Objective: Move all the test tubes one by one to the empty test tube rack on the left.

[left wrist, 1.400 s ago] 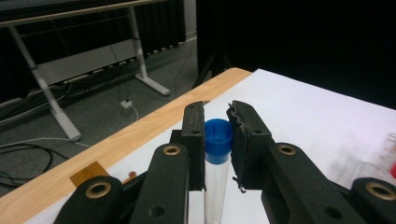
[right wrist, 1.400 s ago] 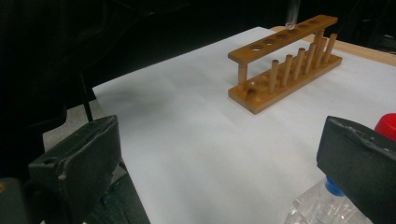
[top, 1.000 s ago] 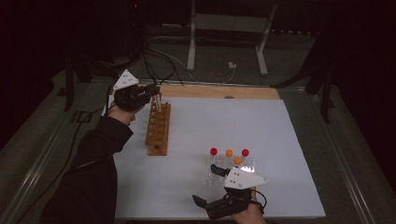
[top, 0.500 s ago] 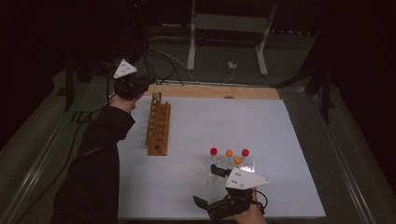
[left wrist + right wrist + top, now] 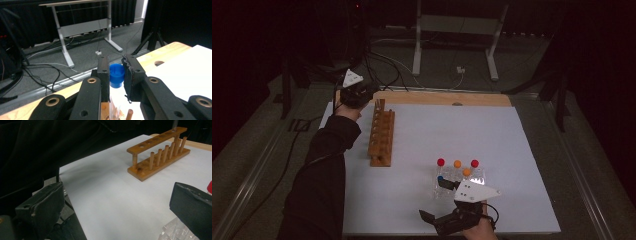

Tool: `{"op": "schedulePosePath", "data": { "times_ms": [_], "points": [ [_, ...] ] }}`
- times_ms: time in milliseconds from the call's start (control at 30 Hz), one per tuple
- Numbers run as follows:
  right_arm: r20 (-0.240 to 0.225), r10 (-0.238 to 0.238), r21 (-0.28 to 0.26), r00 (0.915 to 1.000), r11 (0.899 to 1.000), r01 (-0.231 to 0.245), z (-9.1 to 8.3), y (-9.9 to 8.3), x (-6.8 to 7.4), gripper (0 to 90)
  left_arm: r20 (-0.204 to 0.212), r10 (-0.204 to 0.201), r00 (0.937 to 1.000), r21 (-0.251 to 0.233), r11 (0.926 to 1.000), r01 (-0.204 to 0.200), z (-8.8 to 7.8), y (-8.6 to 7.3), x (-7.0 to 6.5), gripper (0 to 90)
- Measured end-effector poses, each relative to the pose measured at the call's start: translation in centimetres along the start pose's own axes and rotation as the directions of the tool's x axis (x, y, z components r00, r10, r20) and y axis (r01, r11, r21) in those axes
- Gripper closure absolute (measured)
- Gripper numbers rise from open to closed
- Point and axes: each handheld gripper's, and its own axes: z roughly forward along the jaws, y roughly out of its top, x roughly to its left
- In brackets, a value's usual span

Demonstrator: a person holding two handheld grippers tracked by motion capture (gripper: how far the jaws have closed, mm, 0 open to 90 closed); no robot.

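Observation:
My left gripper (image 5: 371, 96) (image 5: 116, 67) is shut on a clear test tube with a blue cap (image 5: 117, 78). It holds the tube upright over the far end of the wooden tube rack (image 5: 381, 135) (image 5: 157, 162). The tube's glass (image 5: 175, 124) reaches down to the rack's farthest hole; how deep it sits I cannot tell. My right gripper (image 5: 435, 200) (image 5: 117, 202) is open near the table's front edge with nothing between its jaws, just left of a clear plastic rack (image 5: 477, 176) (image 5: 175, 231) holding several tubes with red and orange caps.
A white sheet (image 5: 512, 150) covers the wooden table (image 5: 437, 97). The person's left sleeve (image 5: 322, 170) lies along the sheet's left side. Beyond the table are a metal stand (image 5: 452, 30) and cables on the floor (image 5: 387, 60).
The left gripper with its tube has shifted toward the rack's far end and come lower. The right gripper has stayed where it was.

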Motion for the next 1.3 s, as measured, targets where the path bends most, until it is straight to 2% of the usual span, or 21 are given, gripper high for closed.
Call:
{"op": "schedulePosePath", "data": {
  "times_ms": [167, 433, 600, 733, 833, 967, 1033, 1167, 1233, 1300],
  "points": [
    [-0.002, 0.002, 0.002, 1.0, 1.0, -0.002, 0.0, 0.0, 0.0, 0.0, -0.001, -0.032, 0.9995, 0.022, 0.9993, 0.032, 0.5, -1.2, 0.4, 77.6],
    [-0.004, 0.002, 0.001, 1.0, 1.0, -0.002, 0.0, 0.0, 0.0, 0.0, 0.015, -0.035, 0.9993, 0.069, 0.9971, 0.034, 1.4, -2.6, 0.1, 77.6],
    [-0.005, 0.002, 0.003, 1.0, 1.0, -0.002, 0.0, 0.0, -0.1, 0.0, 0.016, -0.027, 0.9995, 0.076, 0.9968, 0.025, 1.7, -3.2, -0.2, 77.6],
    [-0.004, 0.004, 0.002, 1.0, 1.0, -0.004, -0.1, 0.0, -0.1, 0.0, 0.019, -0.04, 0.999, 0.085, 0.9957, 0.038, 1.8, -3.7, -0.1, 77.5],
    [-0.005, 0.004, 0.002, 1.0, 1.0, -0.004, -0.1, 0.0, -0.1, 0.0, 0.013, -0.027, 0.9996, 0.1, 0.9947, 0.025, 1.9, -4.1, -0.1, 77.6],
    [-0.007, 0.007, 0.003, 1.0, 1.0, -0.007, 0.0, 0.0, -0.1, 0.0, 0.017, -0.039, 0.9991, 0.094, 0.9949, 0.037, 1.9, -4.2, 0.0, 77.4],
    [-0.008, 0.008, 0.002, 0.9999, 1.0, -0.008, -0.1, 0.0, -0.1, 0.0, 0.013, -0.026, 0.9996, 0.092, 0.9954, 0.025, 1.9, -4.2, -0.1, 77.5],
    [-0.008, 0.008, -0.001, 0.9999, 1.0, -0.008, -0.1, 0.1, -0.1, 0.0, 0.002, -0.027, 0.9996, 0.088, 0.9958, 0.026, 1.9, -4.3, 0.0, 77.4],
    [-0.007, 0.007, -0.001, 1.0, 1.0, -0.007, -0.1, 0.1, -0.1, 0.0, -0.009, -0.011, 0.9999, 0.097, 0.9952, 0.012, 2.1, -4.5, -0.1, 77.4],
    [-0.007, 0.009, 0.0, 0.9999, 1.0, -0.009, -0.1, 0.1, -0.1, 0.0, -0.009, -0.016, 0.9998, 0.091, 0.9957, 0.017, 2.0, -4.6, -0.1, 77.4]
  ]
}}
